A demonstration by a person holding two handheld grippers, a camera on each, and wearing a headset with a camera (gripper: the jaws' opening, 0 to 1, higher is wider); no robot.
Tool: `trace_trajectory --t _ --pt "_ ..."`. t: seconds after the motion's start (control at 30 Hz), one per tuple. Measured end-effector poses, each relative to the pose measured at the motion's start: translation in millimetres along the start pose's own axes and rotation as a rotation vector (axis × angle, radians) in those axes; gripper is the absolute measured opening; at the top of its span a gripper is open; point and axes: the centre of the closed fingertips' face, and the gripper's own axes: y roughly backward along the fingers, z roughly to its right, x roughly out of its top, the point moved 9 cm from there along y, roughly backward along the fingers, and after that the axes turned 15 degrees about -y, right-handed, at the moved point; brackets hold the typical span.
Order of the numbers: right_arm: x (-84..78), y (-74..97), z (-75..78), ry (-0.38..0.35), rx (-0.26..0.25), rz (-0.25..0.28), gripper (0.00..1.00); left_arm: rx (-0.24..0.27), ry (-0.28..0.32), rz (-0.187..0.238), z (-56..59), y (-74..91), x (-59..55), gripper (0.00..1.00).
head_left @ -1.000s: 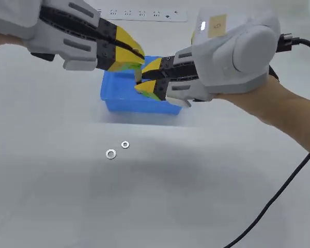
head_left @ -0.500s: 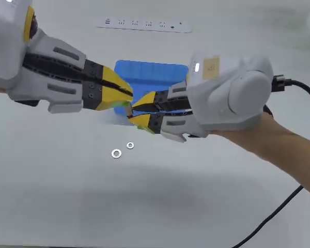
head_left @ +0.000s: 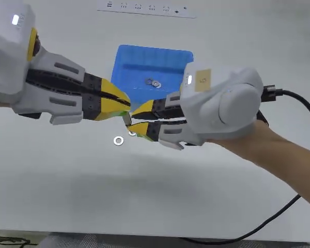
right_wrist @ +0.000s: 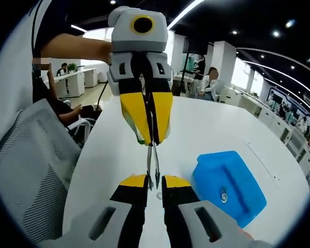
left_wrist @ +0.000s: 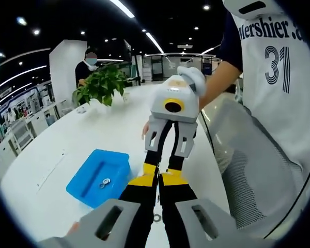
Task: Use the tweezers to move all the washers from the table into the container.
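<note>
The left gripper (right_wrist: pixel 152 141) clamps the tweezers (right_wrist: pixel 153 160) — their tips sit between the right gripper's (right_wrist: pixel 154 182) nearly closed jaws, perhaps pinched. Two washers (head_left: pixel 118 140) lie mid-way across the table (head_left: pixel 144 201); two more rest in the container (head_left: pixel 128 61) — nearer the far edge.

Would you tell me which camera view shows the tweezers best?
The right gripper view: the tweezers show nearly full length, held by the left gripper, both prongs distinct. The head view shows a short silver bit between yellow jaws; the left gripper view, a thin sliver at most.

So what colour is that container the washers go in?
The container is bright blue, clearest in the head view.
</note>
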Motion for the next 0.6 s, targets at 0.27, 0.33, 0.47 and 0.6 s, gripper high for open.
trace_trajectory --t 0.27,0.33,0.47,0.6 --pt "-9.6 -7.4 5.6 -0.033 0.007 -0.007 0.12 0.003 0.036 0.002 -1.0 -9.3 -12.2 0.06" --pt "-11.3 -9.2 6.7 -0.037 0.006 -0.01 0.12 -0.001 0.039 -0.002 -1.8 -11.7 -14.2 0.06" --pt "-12.9 -11.2 8.1 -0.041 0.009 -0.009 0.12 0.001 0.043 -0.001 -2.5 -14.6 -15.6 0.06" --pt "-15.4 -12.4 11.4 -0.054 0.006 -0.006 0.12 0.002 0.038 -0.004 -3.8 -16.4 -16.9 0.06"
